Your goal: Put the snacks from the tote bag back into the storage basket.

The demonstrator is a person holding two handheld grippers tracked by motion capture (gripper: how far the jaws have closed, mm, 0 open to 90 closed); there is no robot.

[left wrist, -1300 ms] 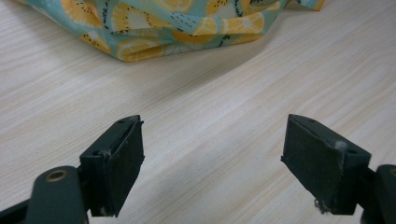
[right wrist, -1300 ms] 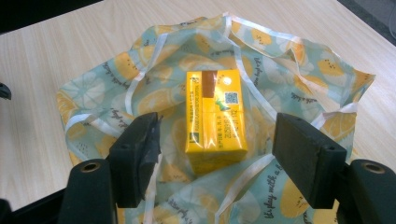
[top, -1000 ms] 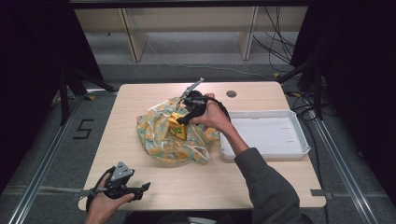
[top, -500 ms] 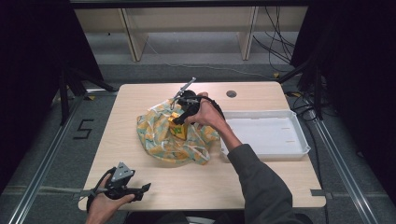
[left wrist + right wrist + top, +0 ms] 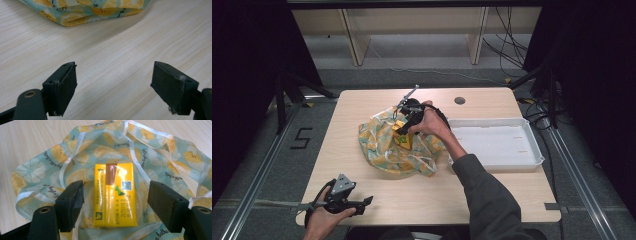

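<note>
Left claw (image 5: 367,201) sits at the near desk (image 5: 362,100) edge, left corner, held low in the person's left hand (image 5: 324,220). In the left gripper view its jaws stand wide apart with bare wood between them, nothing held or touched. Open desk surface runs from there toward the cloth bag (image 5: 85,11), whose near hem shows at the top of that view, well apart from the jaws.

Mid desk: the lemon-print cloth bag (image 5: 397,145) lies crumpled and spread, slightly left of centre. Free wood on its left and on its near side. To its right, just beside it, the white tray (image 5: 532,155) takes up the right part of the desk, its right rim close to the desk's right edge.

Right claw (image 5: 404,131) hovers over the bag's far half, right hand (image 5: 429,122) gripping it, pointing down and toward the near-left. In the right gripper view the jaws are spread wide either side of the yellow packet (image 5: 115,195), gaps visible on both sides, pads not pressing it. The yellow packet (image 5: 403,141) lies flat on the bag fabric, between the jaws.

Far side: a strip of bare desk behind the bag, with a dark round hole (image 5: 459,100) near the far edge.
</note>
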